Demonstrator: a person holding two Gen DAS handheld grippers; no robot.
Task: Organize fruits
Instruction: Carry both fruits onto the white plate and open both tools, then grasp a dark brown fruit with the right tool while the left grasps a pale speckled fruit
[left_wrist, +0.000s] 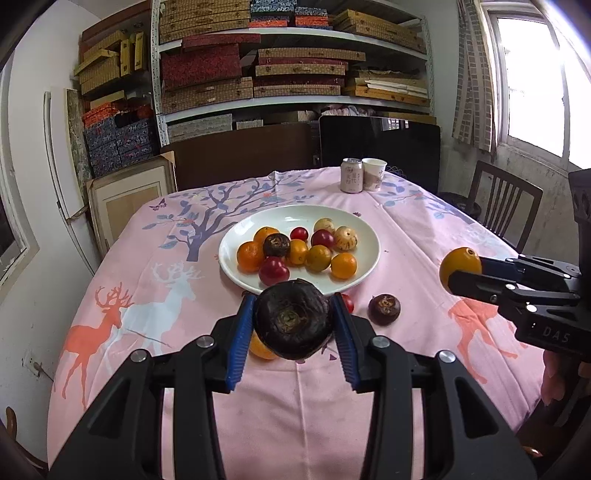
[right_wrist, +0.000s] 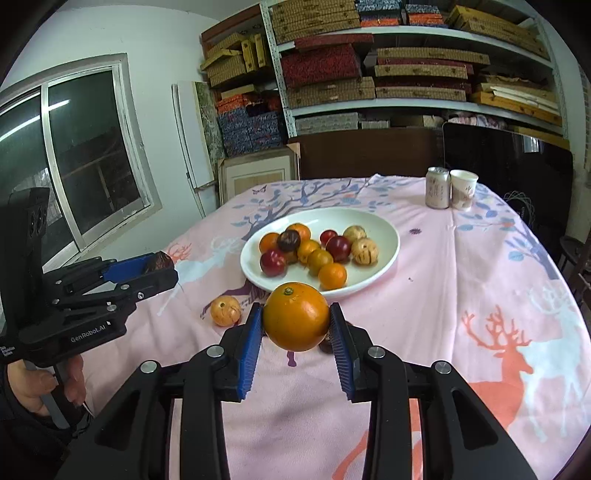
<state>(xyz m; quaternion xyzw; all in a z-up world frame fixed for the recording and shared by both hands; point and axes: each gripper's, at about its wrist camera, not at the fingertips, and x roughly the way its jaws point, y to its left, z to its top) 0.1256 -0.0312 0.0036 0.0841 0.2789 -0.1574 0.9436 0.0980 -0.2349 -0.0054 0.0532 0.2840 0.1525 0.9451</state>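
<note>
Fruits mostly sit in the white plate (left_wrist: 369, 240), our landmark, mid-table on the pink deer tablecloth (left_wrist: 295, 406).

In the plate we count several oranges (left_wrist: 343, 265), three red plum-like fruits (left_wrist: 273, 270), one dark brown round fruit (left_wrist: 276, 244) and two pale striped fruits (left_wrist: 345, 238).

Our left gripper (left_wrist: 294, 323) is clenched on a large dark brown fruit (left_wrist: 293, 319); blue pads press both its sides. It is held above the cloth, just in front of the plate's near rim. From the right wrist view the same gripper (right_wrist: 162, 264) shows left of the plate, the dark fruit (right_wrist: 158, 263) only partly visible at its tip, a hand (right_wrist: 40, 387) on the handle below.

Our right gripper (right_wrist: 296, 321) is clamped on an orange (right_wrist: 296, 315), pads tight on both sides, also just short of the plate's near rim. In the left wrist view that gripper (left_wrist: 452, 275) sits right of the plate, with the orange (left_wrist: 459, 268) at its tip.

Loose on the cloth near the plate:
- small dark brown fruit (left_wrist: 384, 309), just in front of the plate, to the right
- small red fruit (left_wrist: 347, 302) at the near rim, half hidden by the left gripper's finger
- pale orange striped fruit (right_wrist: 225, 311), in front of the plate, to the left
- one orange (left_wrist: 260, 349) partly hidden under the held dark fruit

Beyond the plate, far side of the table: a drink can (left_wrist: 351, 175) and a paper cup (left_wrist: 373, 173), touching or nearly so. Shelves of boxes (left_wrist: 295, 74) stand behind the table.
</note>
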